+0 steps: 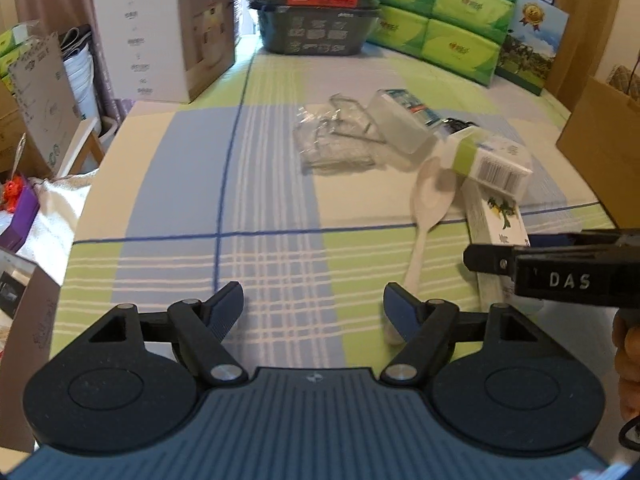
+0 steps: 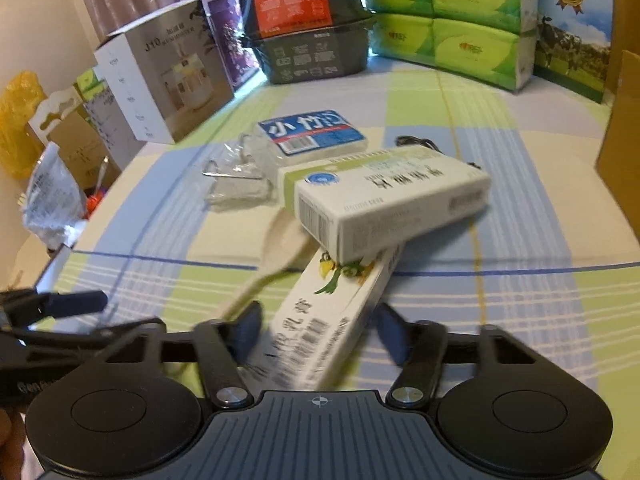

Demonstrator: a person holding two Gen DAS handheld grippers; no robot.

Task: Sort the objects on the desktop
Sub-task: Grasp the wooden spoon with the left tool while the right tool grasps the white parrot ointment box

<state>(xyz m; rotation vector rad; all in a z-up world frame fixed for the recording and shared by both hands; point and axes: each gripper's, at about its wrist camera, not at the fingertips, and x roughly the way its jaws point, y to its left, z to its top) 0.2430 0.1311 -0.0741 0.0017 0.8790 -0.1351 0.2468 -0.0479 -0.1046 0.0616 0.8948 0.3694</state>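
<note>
My right gripper [image 2: 316,336] has its fingers apart, straddling the near end of the long parrot-printed carton [image 2: 328,320]. The carton's long axis runs away from me, its far end under the barcoded white box [image 2: 384,204]. My left gripper [image 1: 313,312], also spread, hangs empty left of the carton.

My left gripper [image 1: 313,312] has black linkage arms, silver pivot screws, ribbed dark-blue pads [image 1: 224,314] and a slate ribbed base. My right gripper [image 2: 316,336] matches; "DAS" lettering marks its side.
</note>
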